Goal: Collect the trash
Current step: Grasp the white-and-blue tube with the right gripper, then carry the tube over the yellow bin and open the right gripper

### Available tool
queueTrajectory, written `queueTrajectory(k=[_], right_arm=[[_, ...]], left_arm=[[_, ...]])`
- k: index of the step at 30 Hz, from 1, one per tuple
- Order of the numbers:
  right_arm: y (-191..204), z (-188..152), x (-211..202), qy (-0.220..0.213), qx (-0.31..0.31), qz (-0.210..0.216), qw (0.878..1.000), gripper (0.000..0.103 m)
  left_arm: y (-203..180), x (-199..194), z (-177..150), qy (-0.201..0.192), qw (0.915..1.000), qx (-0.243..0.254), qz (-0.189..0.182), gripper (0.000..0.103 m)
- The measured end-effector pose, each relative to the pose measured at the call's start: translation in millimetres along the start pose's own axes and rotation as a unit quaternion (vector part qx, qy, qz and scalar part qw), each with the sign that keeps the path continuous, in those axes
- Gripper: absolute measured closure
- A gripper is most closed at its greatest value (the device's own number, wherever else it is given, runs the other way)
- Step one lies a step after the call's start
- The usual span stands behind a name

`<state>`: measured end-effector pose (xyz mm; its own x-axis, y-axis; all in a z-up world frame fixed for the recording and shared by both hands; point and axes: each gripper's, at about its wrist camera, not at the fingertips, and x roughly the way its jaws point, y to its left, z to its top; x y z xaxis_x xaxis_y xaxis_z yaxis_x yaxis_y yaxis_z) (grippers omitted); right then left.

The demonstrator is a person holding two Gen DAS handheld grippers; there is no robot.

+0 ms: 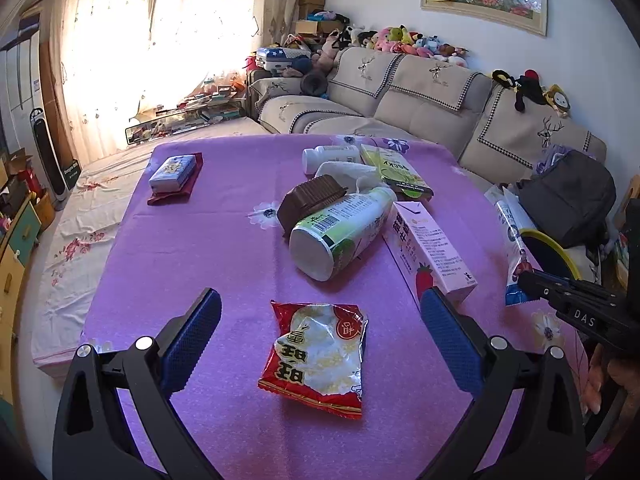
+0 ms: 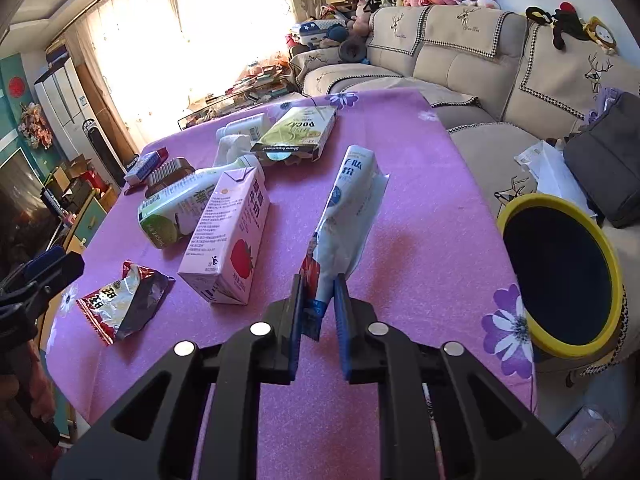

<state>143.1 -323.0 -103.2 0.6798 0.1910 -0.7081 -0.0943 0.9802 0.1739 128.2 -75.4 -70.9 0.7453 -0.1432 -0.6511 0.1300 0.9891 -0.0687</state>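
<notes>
I see open bench between the pink carton and the yellow-rimmed bin.

Bench cloth is looking matt, finely textured purple. Snack wrapper is showing crinkled, glossy foil-plastic. Milk carton is reading as smooth coated paper. Left gripper pads are showing blue knurled rubber on matt black plastic.
</notes>
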Motion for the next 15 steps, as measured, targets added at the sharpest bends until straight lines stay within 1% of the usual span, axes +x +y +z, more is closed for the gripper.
queueTrajectory(k=[4,7,11,15], right_arm=[[-10,0,-12,-0.011,0.001,-0.011,1.0,0.089],[-34,2,-18,-0.018,0.016,-0.037,0.999,0.089],[-87,5,-18,-0.019,0.051,-0.101,0.993,0.089],[-146,4,-11,-0.006,0.088,-0.159,0.983,0.089]], left_arm=[[-7,0,0,-0.001,1.0,0.008,-0.003,0.005],[-13,2,-1,0.0,0.9999,0.015,-0.006,0.005],[-23,4,-2,0.004,0.9997,0.023,-0.012,0.005],[-36,8,-1,0.008,0.9993,0.035,-0.013,0.005]])
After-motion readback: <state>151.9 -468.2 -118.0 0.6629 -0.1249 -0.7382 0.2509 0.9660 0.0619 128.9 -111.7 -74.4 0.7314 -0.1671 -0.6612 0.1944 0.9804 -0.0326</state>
